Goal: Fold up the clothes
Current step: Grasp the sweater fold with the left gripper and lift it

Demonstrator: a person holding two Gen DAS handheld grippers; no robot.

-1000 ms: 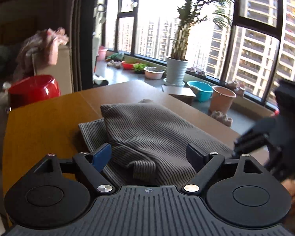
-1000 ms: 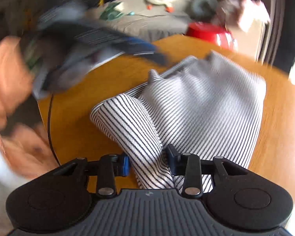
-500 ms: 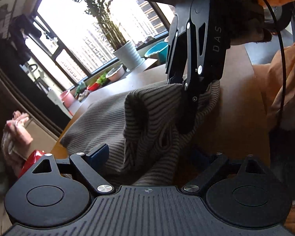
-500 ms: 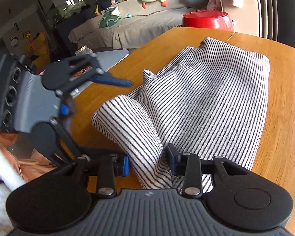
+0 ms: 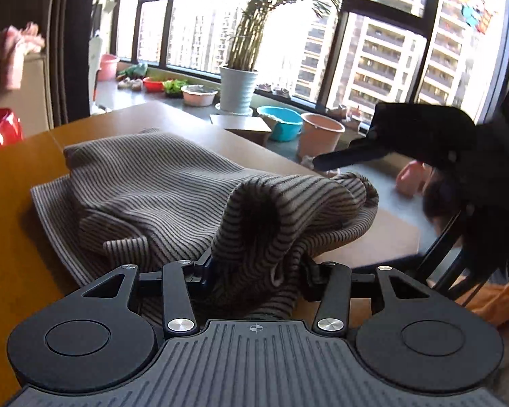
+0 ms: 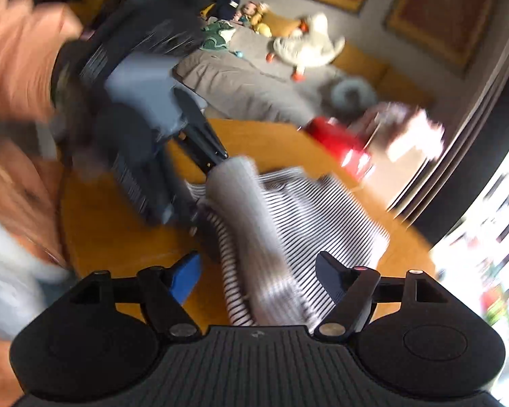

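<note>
Left wrist view: striped garment (image 5: pixel 159 190) lies on worktop (image 5: pixel 13 203), near fold now bunched in left gripper (image 5: pixel 254 271), jaws closing on it. Handover: right gripper (image 6: pixel 258 271) opening, cloth between unpressed pads.

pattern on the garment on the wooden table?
Fine dark and light stripes on the knit garment; clearest in the left wrist view.
</note>
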